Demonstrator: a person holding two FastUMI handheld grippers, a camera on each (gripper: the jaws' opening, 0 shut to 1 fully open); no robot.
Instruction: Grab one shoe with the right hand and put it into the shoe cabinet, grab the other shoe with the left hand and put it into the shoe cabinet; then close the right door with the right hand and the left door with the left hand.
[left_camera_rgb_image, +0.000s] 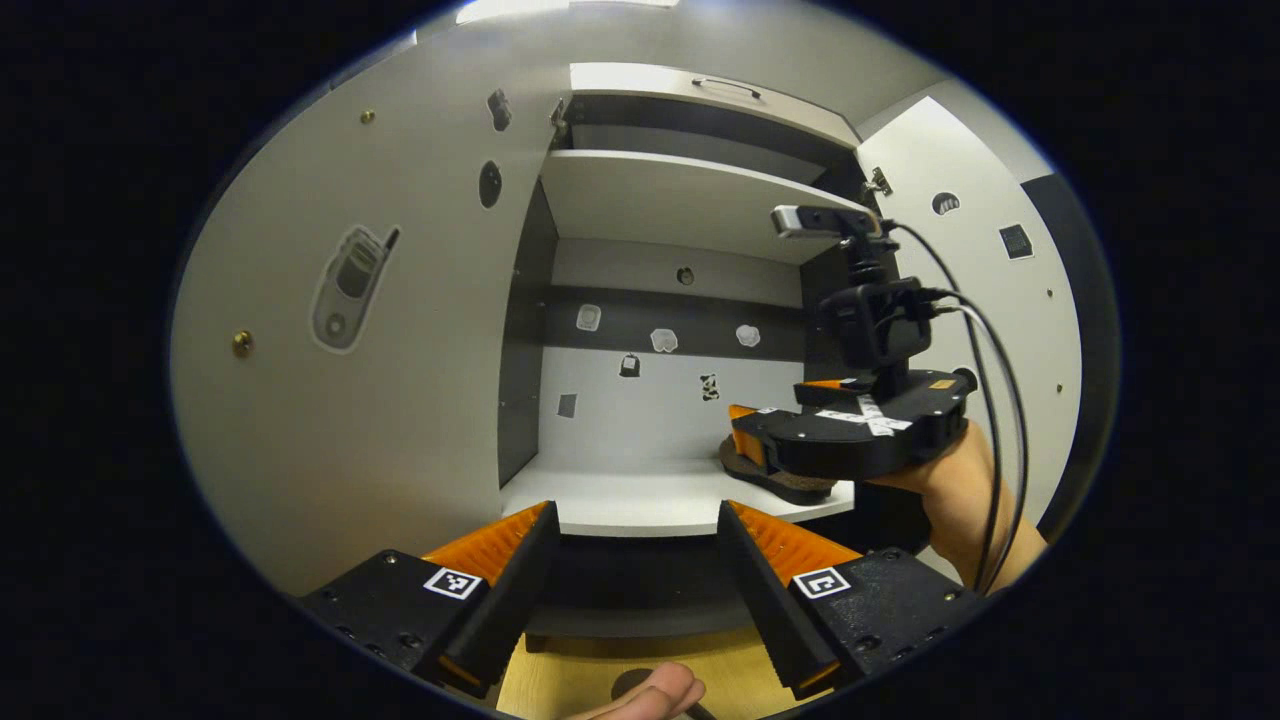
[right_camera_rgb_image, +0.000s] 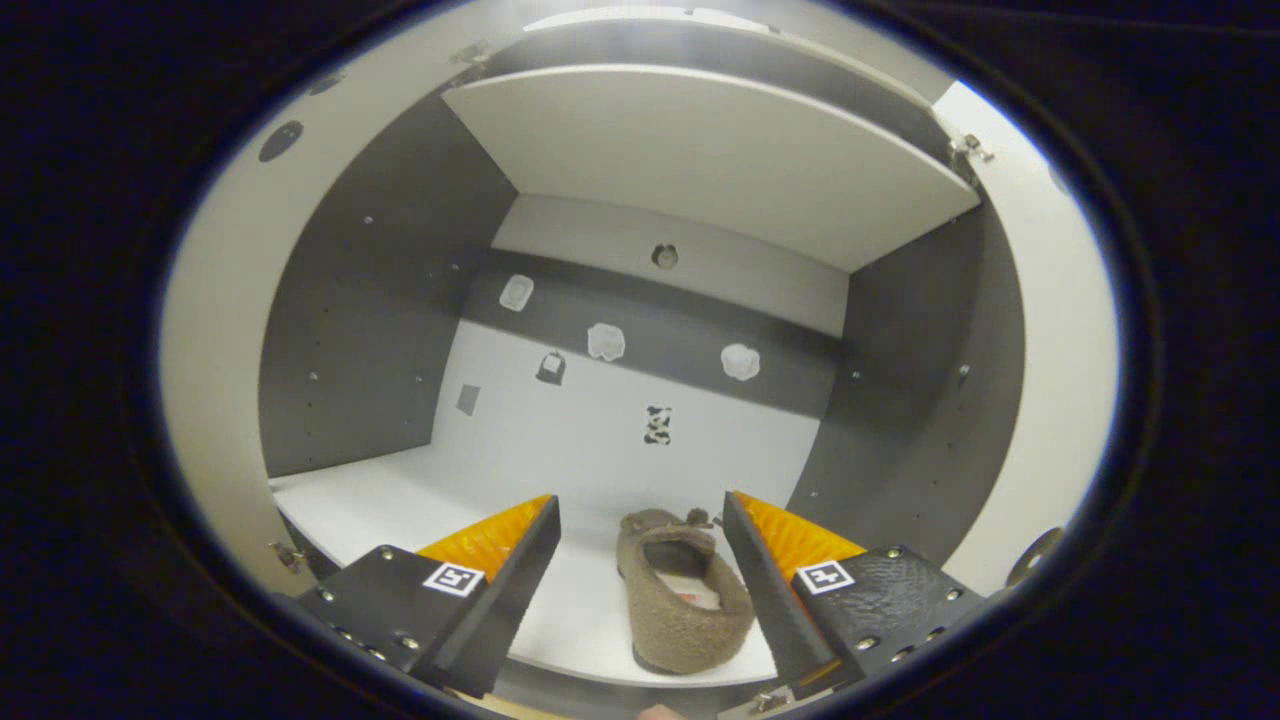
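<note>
A brown fuzzy shoe (right_camera_rgb_image: 685, 600) lies flat on the shoe cabinet's white lower shelf (right_camera_rgb_image: 400, 500), near its front edge and toward the right side wall. My right gripper (right_camera_rgb_image: 640, 500) is open, and the shoe rests between its spread fingers, closer to the right one. In the left gripper view, a hand holds the right gripper (left_camera_rgb_image: 748, 432) over that shoe (left_camera_rgb_image: 775, 482) at the shelf's right end. My left gripper (left_camera_rgb_image: 635, 515) is open in front of the shelf (left_camera_rgb_image: 620, 495) with nothing between its fingers.
Both cabinet doors stand open: the left door (left_camera_rgb_image: 350, 400) close on my left, the right door (left_camera_rgb_image: 960, 300) behind the other hand. An upper shelf (left_camera_rgb_image: 680, 200) roofs the compartment. A fingertip (left_camera_rgb_image: 655, 692) and wooden floor (left_camera_rgb_image: 560, 670) show below.
</note>
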